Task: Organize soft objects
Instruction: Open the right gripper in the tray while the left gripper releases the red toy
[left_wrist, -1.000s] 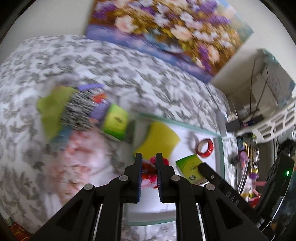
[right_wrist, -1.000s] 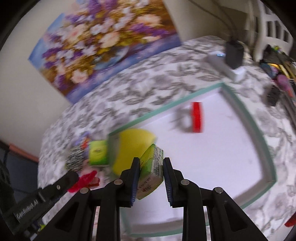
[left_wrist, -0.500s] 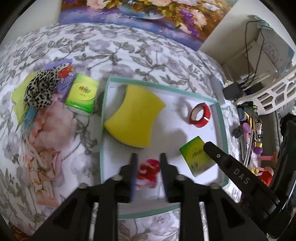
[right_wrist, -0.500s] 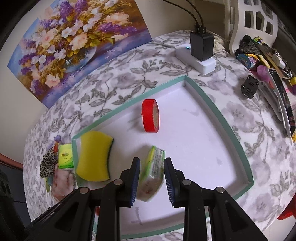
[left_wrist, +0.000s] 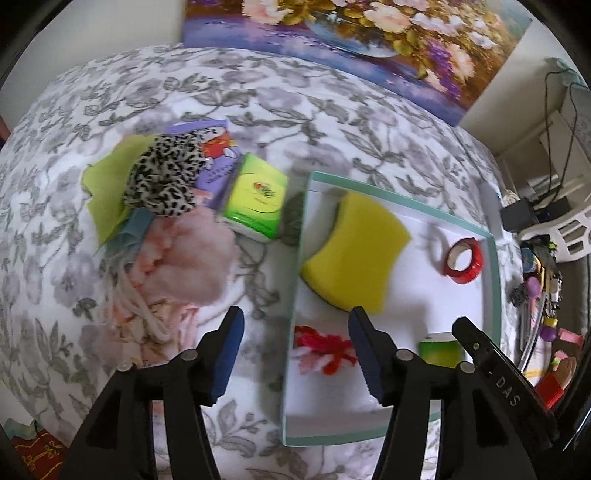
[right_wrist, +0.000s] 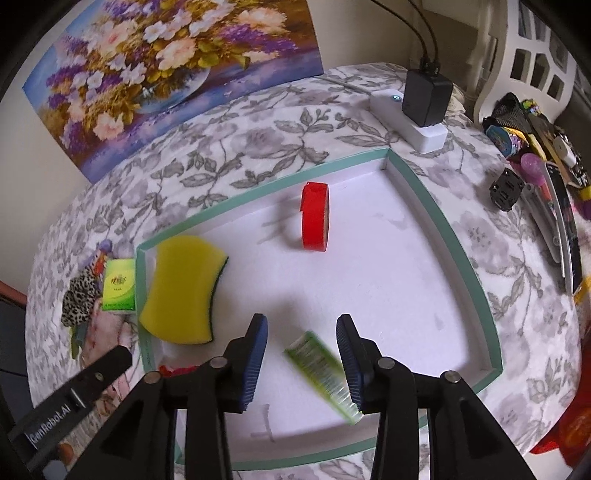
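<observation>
Inside the tray (right_wrist: 458, 240), sponge (right_wrist: 181, 291), pompom (left_wrist: 325, 350) and tissue pack (right_wrist: 321, 369) are deposited. Both grippers' (left_wrist: 295, 354) (right_wrist: 301, 354) jaws have just been opening; nothing is gripped. Beside the tray, a cloth pile (left_wrist: 166, 221) is left unsorted.

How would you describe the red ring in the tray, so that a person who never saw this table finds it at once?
Look at the shallow white tray with a teal rim on the flowered tablecloth. Toward its far side, away from the yellow sponge, a roll of red tape stands on its edge. It is the only hollow ring in the tray; the other red thing, a fluffy tuft, is near the front edge.
</observation>
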